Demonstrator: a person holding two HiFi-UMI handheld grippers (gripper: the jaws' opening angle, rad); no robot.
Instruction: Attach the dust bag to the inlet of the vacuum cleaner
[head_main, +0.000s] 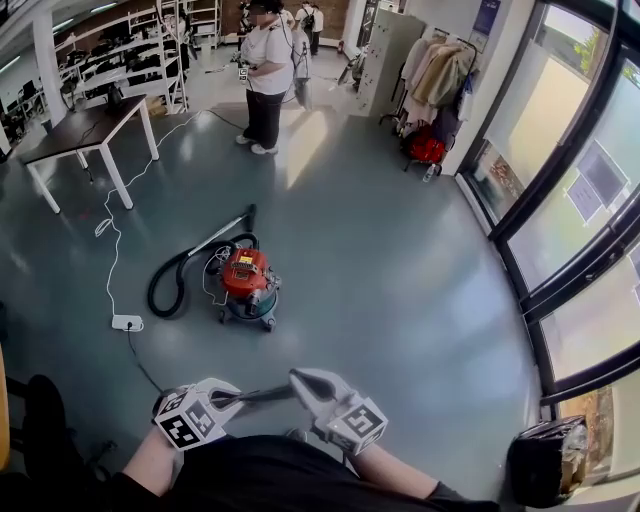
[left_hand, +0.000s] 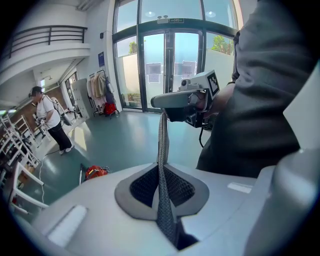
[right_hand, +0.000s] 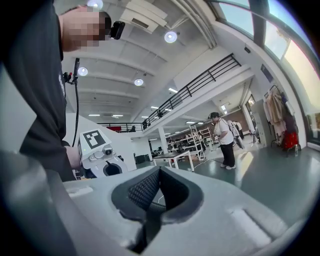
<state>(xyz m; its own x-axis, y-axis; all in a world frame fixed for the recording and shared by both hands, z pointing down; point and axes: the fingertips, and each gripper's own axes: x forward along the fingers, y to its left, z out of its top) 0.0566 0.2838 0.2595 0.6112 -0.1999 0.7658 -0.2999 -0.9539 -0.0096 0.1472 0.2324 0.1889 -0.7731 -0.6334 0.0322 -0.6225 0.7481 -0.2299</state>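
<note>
Standing well ahead was the red-topped canister vacuum cleaner (head_main: 245, 280), its black hose (head_main: 152, 290) alongside; left gripper (head_main: 232, 397) and right gripper (head_main: 299, 381) clamped the flat grey dust bag (left_hand: 161, 150).

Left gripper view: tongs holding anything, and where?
A thin grey woven strip, stretched taut between both grippers: left tongs clamp one end, right tongs the other.

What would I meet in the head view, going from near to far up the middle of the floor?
Dust bag → vacuum cleaner → standing person in a white shirt.
</note>
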